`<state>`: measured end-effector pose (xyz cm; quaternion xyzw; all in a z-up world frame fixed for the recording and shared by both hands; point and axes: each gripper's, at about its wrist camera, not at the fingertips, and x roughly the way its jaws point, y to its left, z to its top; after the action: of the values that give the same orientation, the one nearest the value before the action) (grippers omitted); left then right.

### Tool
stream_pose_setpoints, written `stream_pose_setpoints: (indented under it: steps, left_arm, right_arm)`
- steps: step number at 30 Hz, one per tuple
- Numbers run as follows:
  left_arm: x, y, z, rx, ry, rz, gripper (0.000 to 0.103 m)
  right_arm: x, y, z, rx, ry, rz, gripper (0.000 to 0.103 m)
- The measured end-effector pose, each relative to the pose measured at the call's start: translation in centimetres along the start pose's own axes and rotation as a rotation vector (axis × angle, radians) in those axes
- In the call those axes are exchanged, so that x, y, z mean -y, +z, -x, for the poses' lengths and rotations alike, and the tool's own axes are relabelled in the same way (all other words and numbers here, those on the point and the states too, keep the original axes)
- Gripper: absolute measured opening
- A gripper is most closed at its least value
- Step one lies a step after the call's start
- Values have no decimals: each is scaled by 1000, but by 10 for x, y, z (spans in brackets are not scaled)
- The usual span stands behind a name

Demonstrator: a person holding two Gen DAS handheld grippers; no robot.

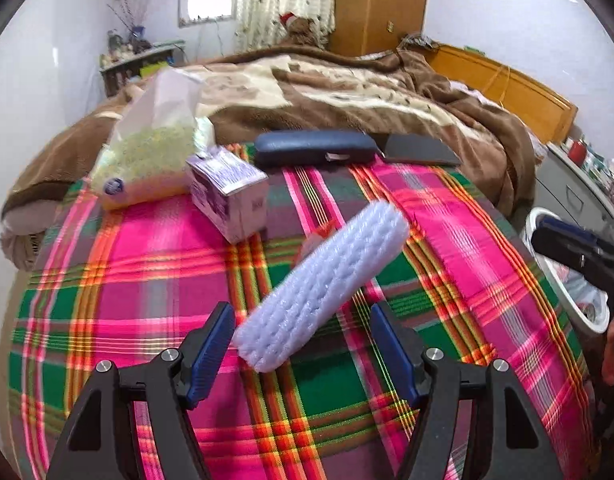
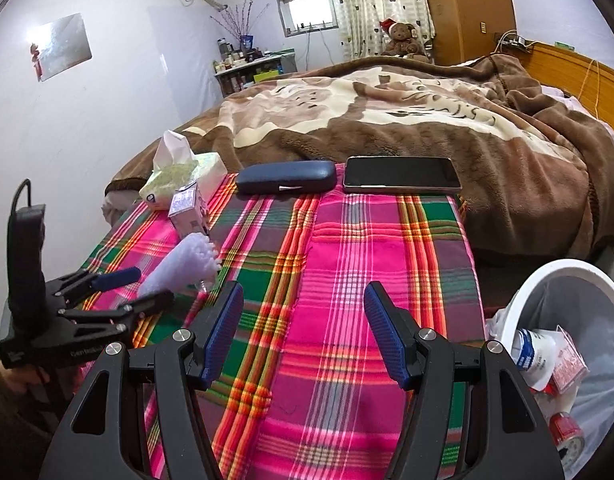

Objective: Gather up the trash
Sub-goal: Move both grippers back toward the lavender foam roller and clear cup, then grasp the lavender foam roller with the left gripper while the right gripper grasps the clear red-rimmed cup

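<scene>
- Left gripper (image 1: 303,338): jaws spread, nothing pinched; the near end of the foam piece (image 1: 321,286) sits just ahead of the tips, lying diagonally at frame centre on the plaid cloth (image 1: 147,280).
- Right gripper (image 2: 303,332): jaws spread, empty, over bare cloth; open room ahead.
- Bin (image 2: 547,280): lower right of right view, off the cloth's right edge, trash inside.
- Mid: small carton (image 1: 231,192) next to tissue pack (image 1: 147,160), upper left.
- Far cloth edge: glasses case (image 2: 287,176), phone (image 2: 401,174), then blanket (image 2: 387,120).
</scene>
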<state>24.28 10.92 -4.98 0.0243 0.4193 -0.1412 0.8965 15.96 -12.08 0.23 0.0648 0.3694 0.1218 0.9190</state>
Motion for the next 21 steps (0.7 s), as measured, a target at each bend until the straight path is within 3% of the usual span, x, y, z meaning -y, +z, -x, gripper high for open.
stream_pose_setpoints:
  steps: [4,6,11,12,21]
  left_arm:
    - [-4,-1,-4,-1,-38,18,67]
    - [-3,-2,-6,-8,-54,12,55]
    - [-3,-5,-4,-9,-53,4,48]
    - [-3,-5,-4,-8,-58,9,40]
    - [-27,-18,13,18,-97,115,35]
  right_arm:
    - [0,2,-6,-8,3,-13,64]
    - [-1,2,-8,-13,3,-11,64]
    - [-5,2,-14,-22,7,-4,64]
    - [-6,3,-15,-26,7,-5,64]
    - [-15,3,-24,-39,21,13,64]
